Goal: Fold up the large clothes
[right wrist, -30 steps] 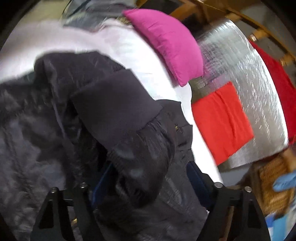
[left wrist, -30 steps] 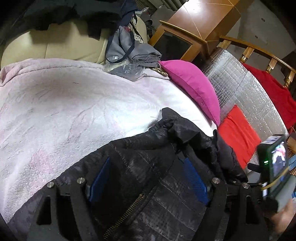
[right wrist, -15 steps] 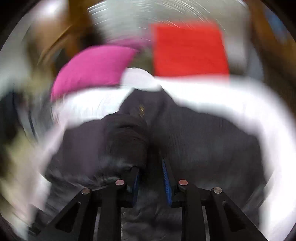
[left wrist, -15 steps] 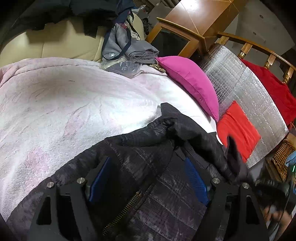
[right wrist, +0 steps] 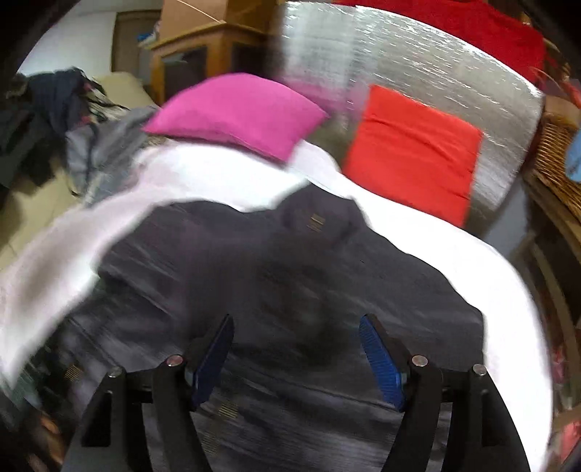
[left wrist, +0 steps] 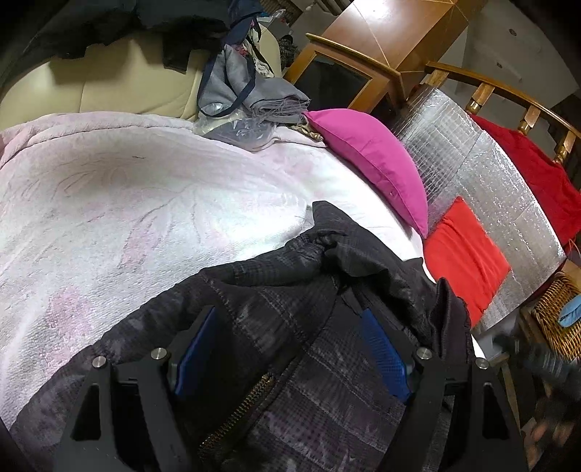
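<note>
jacket [left wrist: 297,326]: dark quilted cloth, faint sheen, brass-coloured metal zipper
blanket [left wrist: 127,203]: pale plush, embossed
foil sheet [left wrist: 483,188]: shiny, gridded
cabinet [left wrist: 392,32]: glossy wood

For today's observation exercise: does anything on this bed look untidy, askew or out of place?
Yes. The black jacket is not flat: its upper right part is bunched and rumpled near the pink pillow. At the head of the bed, a loose heap of grey clothing lies on crumpled clear plastic.
</note>
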### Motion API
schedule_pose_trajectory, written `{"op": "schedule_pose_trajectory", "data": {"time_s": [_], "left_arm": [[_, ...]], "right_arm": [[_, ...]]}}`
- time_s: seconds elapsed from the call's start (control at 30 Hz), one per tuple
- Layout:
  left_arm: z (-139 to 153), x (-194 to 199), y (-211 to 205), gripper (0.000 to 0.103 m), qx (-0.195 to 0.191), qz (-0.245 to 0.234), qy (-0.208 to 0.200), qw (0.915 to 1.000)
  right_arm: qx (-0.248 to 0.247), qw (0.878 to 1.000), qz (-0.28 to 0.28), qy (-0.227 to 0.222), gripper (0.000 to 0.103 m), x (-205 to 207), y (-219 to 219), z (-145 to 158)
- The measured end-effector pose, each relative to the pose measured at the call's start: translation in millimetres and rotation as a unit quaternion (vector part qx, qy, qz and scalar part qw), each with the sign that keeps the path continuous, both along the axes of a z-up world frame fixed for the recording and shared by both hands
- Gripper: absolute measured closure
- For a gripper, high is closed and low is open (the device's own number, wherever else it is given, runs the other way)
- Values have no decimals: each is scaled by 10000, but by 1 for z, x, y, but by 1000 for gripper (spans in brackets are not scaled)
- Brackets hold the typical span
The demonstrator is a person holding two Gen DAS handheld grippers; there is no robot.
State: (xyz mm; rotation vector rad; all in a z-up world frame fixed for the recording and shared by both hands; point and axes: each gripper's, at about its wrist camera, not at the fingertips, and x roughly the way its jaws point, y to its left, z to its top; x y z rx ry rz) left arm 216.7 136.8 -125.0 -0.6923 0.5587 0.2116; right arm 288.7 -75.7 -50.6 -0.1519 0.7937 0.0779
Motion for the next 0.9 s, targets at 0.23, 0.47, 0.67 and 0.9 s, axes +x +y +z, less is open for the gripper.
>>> {"op": "schedule_pose_trajectory", "data": {"time_s": [0.23, 0.47, 0.67, 0.9], "left_arm": [[-1, 0, 2, 22, -43, 3, 1, 10000], [1, -1, 2, 22, -58, -7, -53, 10000], [3, -1, -1, 22, 47, -41, -78, 9999], [2, 1, -5, 22, 210, -63, -34, 9998]], "right_arm": [[-228, 9970, -96, 736, 45, 54, 56, -45], [897, 9889, -733, 928, 97, 51, -14, -37], [2034, 9692, -1280, 540, 97, 30, -104, -4], [3967, 8839, -2417, 538, 93, 9, -232, -50]]}}
